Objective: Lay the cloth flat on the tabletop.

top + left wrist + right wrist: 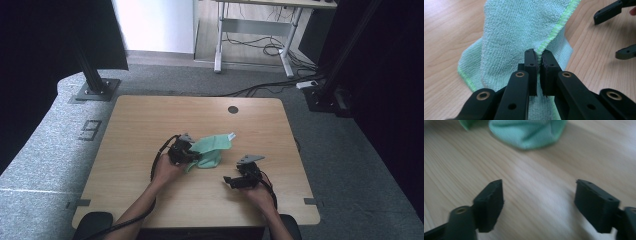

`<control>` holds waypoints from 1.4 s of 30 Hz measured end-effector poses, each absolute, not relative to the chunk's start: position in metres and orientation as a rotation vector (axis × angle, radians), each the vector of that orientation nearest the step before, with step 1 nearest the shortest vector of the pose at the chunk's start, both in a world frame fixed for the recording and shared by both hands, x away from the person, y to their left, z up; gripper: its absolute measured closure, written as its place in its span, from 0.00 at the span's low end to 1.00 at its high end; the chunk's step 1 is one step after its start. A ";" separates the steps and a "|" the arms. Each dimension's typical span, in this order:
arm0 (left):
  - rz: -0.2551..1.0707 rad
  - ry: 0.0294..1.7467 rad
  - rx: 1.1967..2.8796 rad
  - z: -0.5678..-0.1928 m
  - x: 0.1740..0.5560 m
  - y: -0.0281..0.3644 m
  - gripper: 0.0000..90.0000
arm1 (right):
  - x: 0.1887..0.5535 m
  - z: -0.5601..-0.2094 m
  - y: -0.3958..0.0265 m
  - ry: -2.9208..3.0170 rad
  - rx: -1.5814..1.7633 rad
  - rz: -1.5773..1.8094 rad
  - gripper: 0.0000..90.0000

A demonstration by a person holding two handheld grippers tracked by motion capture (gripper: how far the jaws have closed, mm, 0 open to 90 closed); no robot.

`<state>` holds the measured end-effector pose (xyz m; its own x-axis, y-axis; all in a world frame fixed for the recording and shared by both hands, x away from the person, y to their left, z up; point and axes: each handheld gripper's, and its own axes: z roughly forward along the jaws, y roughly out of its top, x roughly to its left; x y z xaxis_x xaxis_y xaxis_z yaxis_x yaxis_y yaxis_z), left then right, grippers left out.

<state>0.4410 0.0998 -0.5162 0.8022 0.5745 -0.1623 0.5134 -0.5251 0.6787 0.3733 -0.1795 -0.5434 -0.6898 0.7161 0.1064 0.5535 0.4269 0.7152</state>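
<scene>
Pinching a soft mint-green microfibre cloth (pixel 511 32) by its bright lime-stitched hem (pixel 554 31), the left claw (pixel 538 62) has its two black jaws pressed together with the fabric's edge caught between the pads, as its own camera shows at close range. From that clamp the cloth spreads away ahead of the claw and drapes down onto the pale wooden surface (pixel 446 37), one fold bunched below and to the left of the jaws. In the high view the left claw (pixel 192 156) sits at the near-left edge of the crumpled cloth (pixel 212 149), a small white tag (pixel 231 135) sticking out at the cloth's far corner, beyond the claw. The right claw (pixel 229 180) lies on the other side, apart from the fabric and nearer the person, its jaws pointing back toward the left one with bare wood in between. Its own camera shows those jaws spread wide with nothing but wood grain (pixel 536 195) between them, the right claw (pixel 537 195) gripping nothing while the cloth (pixel 526 132) lies ahead of it, just past the tips. The picture there is blurred. Each claw is held in a hand, the forearms entering from the near edge of the surface (pixel 150 115), black cables trailing behind both tools.
</scene>
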 end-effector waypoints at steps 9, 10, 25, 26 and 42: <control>0.094 0.805 2.214 -0.512 0.443 0.104 0.94 | 0.400 -0.532 -0.141 2.495 1.032 1.163 0.52; 0.094 0.805 2.214 -0.512 0.443 0.104 0.94 | 0.400 -0.532 -0.141 2.495 1.032 1.163 0.52; 0.133 0.840 2.147 -0.498 0.448 0.120 0.94 | 0.410 -0.535 -0.120 2.503 1.036 1.091 0.96; 0.133 0.840 2.147 -0.498 0.448 0.120 0.94 | 0.410 -0.535 -0.120 2.503 1.036 1.091 0.96; 0.128 1.015 2.085 -0.500 0.453 0.166 0.94 | 0.414 -0.507 -0.192 2.387 1.179 1.166 0.93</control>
